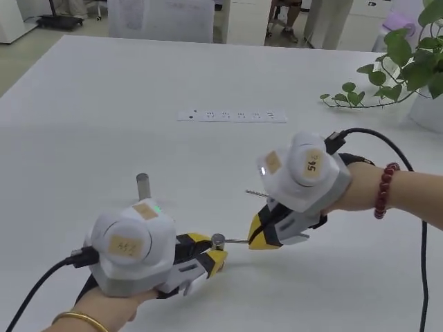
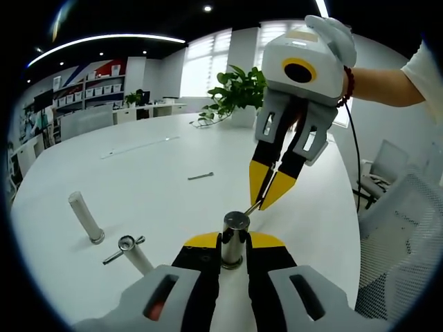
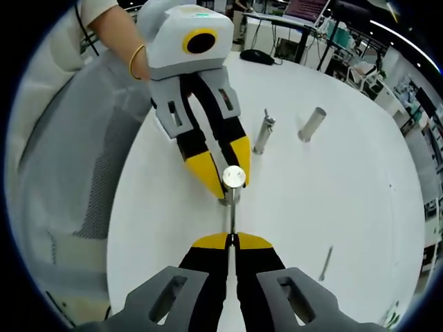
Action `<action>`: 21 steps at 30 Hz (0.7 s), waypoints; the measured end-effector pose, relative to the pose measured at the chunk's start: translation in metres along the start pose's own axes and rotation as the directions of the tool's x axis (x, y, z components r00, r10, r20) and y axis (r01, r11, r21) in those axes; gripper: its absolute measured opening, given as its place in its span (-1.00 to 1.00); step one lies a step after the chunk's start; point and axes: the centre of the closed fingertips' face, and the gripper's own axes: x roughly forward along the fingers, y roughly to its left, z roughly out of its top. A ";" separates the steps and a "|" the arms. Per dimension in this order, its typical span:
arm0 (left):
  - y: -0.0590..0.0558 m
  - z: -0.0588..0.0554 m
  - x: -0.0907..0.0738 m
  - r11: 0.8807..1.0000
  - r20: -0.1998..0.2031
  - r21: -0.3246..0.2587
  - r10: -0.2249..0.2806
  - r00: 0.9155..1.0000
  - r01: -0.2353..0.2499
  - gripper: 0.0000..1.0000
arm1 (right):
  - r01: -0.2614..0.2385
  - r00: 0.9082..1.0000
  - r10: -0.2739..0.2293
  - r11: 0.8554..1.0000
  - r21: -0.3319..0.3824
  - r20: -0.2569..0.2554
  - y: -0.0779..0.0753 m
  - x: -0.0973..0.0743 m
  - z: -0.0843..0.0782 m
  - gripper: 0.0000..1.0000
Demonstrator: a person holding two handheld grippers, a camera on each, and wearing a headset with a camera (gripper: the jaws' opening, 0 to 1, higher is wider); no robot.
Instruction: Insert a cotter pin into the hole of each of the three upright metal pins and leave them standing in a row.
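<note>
My left gripper (image 2: 234, 243) is shut on an upright metal pin (image 2: 234, 238) standing on the white table; the same metal pin (image 1: 217, 241) sits between the two grippers in the head view. My right gripper (image 3: 232, 239) is shut on a thin cotter pin (image 3: 232, 214) whose tip meets the metal pin (image 3: 233, 181) just below its head. A second metal pin (image 2: 133, 252) has a cotter pin through it. A third metal pin (image 2: 86, 216) stands plain. A loose cotter pin (image 2: 201, 176) lies on the table.
A white power strip (image 1: 232, 116) lies mid-table. A potted green plant (image 1: 408, 59) stands at the far right edge. Cables trail from both grippers. Chairs and a person's legs (image 1: 285, 17) are beyond the far edge.
</note>
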 end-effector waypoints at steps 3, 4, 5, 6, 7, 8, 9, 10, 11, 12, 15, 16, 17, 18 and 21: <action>0.000 0.000 0.000 1.000 0.000 0.000 0.001 1.000 -0.001 -0.76 | -0.004 1.000 0.003 1.000 -0.013 -0.010 0.000 0.000 0.000 -0.94; 0.000 0.000 0.000 1.000 0.000 -0.001 0.000 1.000 0.000 -0.76 | -0.004 1.000 0.004 1.000 -0.015 -0.013 0.000 0.000 0.000 -0.94; 0.000 0.000 0.000 1.000 0.001 -0.002 0.000 1.000 0.000 -0.76 | -0.005 1.000 0.005 1.000 -0.018 -0.016 0.000 0.001 0.000 -0.94; 0.000 0.000 0.000 1.000 0.001 -0.001 -0.001 1.000 0.001 -0.76 | -0.006 1.000 0.005 1.000 -0.021 -0.018 0.000 0.001 0.000 -0.94; 0.000 0.000 0.000 1.000 0.001 -0.002 -0.001 1.000 0.001 -0.76 | -0.005 1.000 0.005 1.000 -0.025 -0.024 -0.001 0.001 0.000 -0.94; 0.001 0.000 0.000 1.000 0.002 -0.002 -0.001 1.000 0.001 -0.76 | -0.005 1.000 0.004 1.000 -0.028 -0.026 -0.001 0.001 0.000 -0.94; 0.001 0.000 0.000 1.000 0.002 -0.003 -0.002 1.000 0.002 -0.76 | -0.004 1.000 0.003 0.999 -0.036 -0.030 -0.001 0.001 0.001 -0.94; 0.001 0.000 0.000 1.000 0.002 -0.003 -0.003 1.000 0.003 -0.76 | -0.005 1.000 0.003 0.999 -0.038 -0.031 -0.001 0.002 0.001 -0.94; 0.001 0.000 0.000 1.000 0.003 0.000 -0.004 1.000 0.004 -0.76 | -0.006 0.999 0.005 0.999 -0.039 -0.031 -0.001 0.002 0.001 -0.94; 0.001 -0.001 0.000 1.000 0.003 0.001 -0.004 1.000 0.004 -0.76 | -0.007 0.999 0.006 0.999 -0.041 -0.031 -0.001 0.002 0.002 -0.94; 0.001 -0.001 0.000 1.000 0.003 0.003 -0.005 1.000 0.005 -0.76 | -0.005 0.999 0.002 0.999 -0.053 -0.039 -0.001 0.002 0.002 -0.94; 0.001 -0.001 0.000 1.000 0.003 0.004 -0.005 1.000 0.005 -0.76 | -0.003 0.999 0.001 0.998 -0.055 -0.040 -0.002 0.001 0.002 -0.94; 0.001 -0.001 0.000 1.000 0.003 0.004 -0.005 1.000 0.005 -0.76 | -0.004 0.999 0.001 0.998 -0.055 -0.040 -0.002 0.001 0.002 -0.94; 0.001 -0.002 0.000 1.000 0.003 0.002 -0.005 1.000 0.005 -0.76 | -0.004 0.999 0.002 0.998 -0.055 -0.041 -0.002 0.001 0.002 -0.94; 0.002 -0.002 0.001 1.000 0.004 -0.001 -0.005 1.000 0.005 -0.76 | -0.001 0.999 -0.001 0.998 -0.057 -0.040 -0.002 0.001 0.003 -0.94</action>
